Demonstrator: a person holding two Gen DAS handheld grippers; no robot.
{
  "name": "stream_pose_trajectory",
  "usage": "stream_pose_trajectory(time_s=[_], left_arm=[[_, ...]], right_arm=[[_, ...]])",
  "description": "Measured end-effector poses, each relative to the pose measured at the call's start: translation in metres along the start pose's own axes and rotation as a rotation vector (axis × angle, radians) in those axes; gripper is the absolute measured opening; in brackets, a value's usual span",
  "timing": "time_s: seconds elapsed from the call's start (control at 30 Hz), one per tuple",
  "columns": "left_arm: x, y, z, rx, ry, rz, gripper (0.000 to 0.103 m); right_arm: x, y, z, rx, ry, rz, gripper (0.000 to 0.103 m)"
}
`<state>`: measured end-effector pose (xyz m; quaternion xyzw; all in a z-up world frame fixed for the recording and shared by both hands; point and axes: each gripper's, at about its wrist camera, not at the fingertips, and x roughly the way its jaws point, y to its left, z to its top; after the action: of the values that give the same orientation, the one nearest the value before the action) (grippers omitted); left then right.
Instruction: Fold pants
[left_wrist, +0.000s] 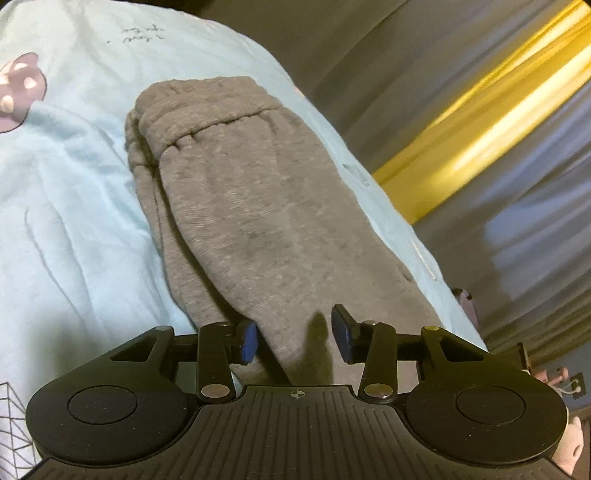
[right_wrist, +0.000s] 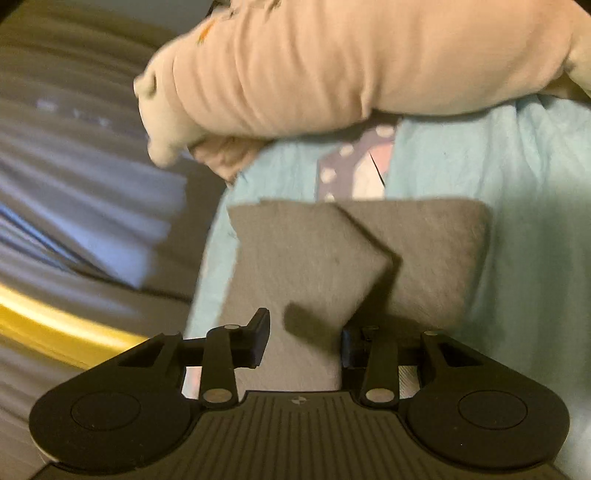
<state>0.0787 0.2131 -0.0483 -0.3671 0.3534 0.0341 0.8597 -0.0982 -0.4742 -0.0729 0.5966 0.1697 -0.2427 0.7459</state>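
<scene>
Left wrist view: left gripper pitched down over the bed, jaws apart, blue pads clear of cloth on both sides, nothing clamped. Grey sweatpants folded long, running from between the jaws toward 11 o'clock, elastic waistband at the far end. Near end of the pants sits in the gap between the fingers, untouched. Light blue bedsheet underneath, with a polka-dot print at 10 o'clock. Bed edge at 2 o'clock, a blurred yellow strip and grey curtain folds beyond it.

Right wrist view: right gripper likewise tilted down, jaws parted, no cloth pinched. Grey sweatpants directly ahead at 12 o'clock, one folded corner lying diagonally over the layer below, their near edge reaching between the fingers. Beige pillow across the top from 11 to 1 o'clock, well beyond the pants, not in the path. Picture blurred.
</scene>
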Motion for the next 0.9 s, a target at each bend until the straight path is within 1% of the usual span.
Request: stream_pose_trajectory(time_s=[0.07,0.1,0.13,0.17,0.23,0.27,0.3,0.33,0.4,0.47,0.5,0.53,0.57,0.6,0.63,0.67,0.7,0.73,0.8,0.83,0.9], left_arm=[[-0.001,0.0,-0.001,0.0,0.0,0.005,0.038],[0.0,-0.001,-0.001,-0.001,-0.005,0.011,0.032],[-0.008,0.002,-0.001,0.0,-0.008,0.018,0.022],[-0.017,0.006,0.0,0.002,-0.011,0.025,0.02],[-0.024,0.007,0.001,0.009,-0.02,0.024,0.016],[-0.028,0.007,0.001,0.019,-0.025,0.022,0.015],[-0.03,0.006,0.001,0.033,-0.029,0.025,0.015],[-0.032,0.004,0.0,0.057,-0.033,0.03,0.015],[-0.036,0.001,-0.001,0.106,-0.037,0.041,0.015],[-0.037,0.0,-0.001,0.126,-0.019,0.079,0.015],[-0.038,0.0,-0.001,0.122,-0.009,0.092,0.018],[-0.04,0.001,-0.001,0.117,-0.007,0.115,0.023],[-0.045,-0.001,-0.001,0.123,-0.018,0.147,0.025],[-0.048,-0.003,-0.001,0.143,-0.032,0.172,0.026],[-0.054,-0.011,-0.002,0.19,-0.054,0.219,0.028],[-0.06,-0.018,-0.004,0.231,-0.078,0.254,0.031],[-0.066,-0.024,-0.006,0.265,-0.102,0.265,0.042],[-0.073,-0.032,-0.008,0.293,-0.128,0.257,0.058],[-0.081,-0.047,-0.013,0.314,-0.152,0.213,0.076],[-0.081,-0.056,-0.016,0.324,-0.15,0.181,0.078],[-0.075,-0.075,-0.026,0.347,-0.119,0.124,0.082]], right_arm=[[-0.001,0.005,0.006,0.004,0.014,0.045,0.007],[-0.002,0.011,0.007,-0.012,0.012,0.058,0.006],[-0.008,0.021,0.008,-0.062,-0.008,0.062,0.006],[-0.015,0.031,0.007,-0.124,-0.032,0.061,0.005],[-0.03,0.052,0.003,-0.263,-0.08,0.041,0.005],[-0.037,0.059,-0.001,-0.319,-0.096,0.039,0.005],[-0.042,0.064,-0.003,-0.381,-0.113,0.022,0.005],[-0.044,0.066,-0.008,-0.446,-0.128,-0.016,0.005],[-0.041,0.057,-0.012,-0.491,-0.123,-0.091,0.006],[-0.027,0.04,-0.013,-0.483,-0.065,-0.236,0.007],[-0.021,0.029,-0.01,-0.435,-0.036,-0.281,0.013],[-0.021,0.018,-0.004,-0.347,-0.016,-0.279,0.013],[-0.025,0.007,0.0,-0.262,-0.026,-0.249,0.014],[-0.03,0.0,0.002,-0.202,-0.037,-0.213,0.015],[-0.033,-0.006,0.006,-0.161,-0.038,-0.179,0.016],[-0.033,-0.006,0.007,-0.156,-0.036,-0.172,0.021],[-0.034,-0.005,0.009,-0.166,-0.041,-0.181,0.025],[-0.033,-0.003,0.011,-0.182,-0.051,-0.189,0.026],[-0.029,-0.003,0.014,-0.174,-0.058,-0.181,0.026],[-0.027,-0.004,0.015,-0.154,-0.051,-0.17,0.027],[-0.024,-0.007,0.015,-0.107,-0.029,-0.161,0.027]])
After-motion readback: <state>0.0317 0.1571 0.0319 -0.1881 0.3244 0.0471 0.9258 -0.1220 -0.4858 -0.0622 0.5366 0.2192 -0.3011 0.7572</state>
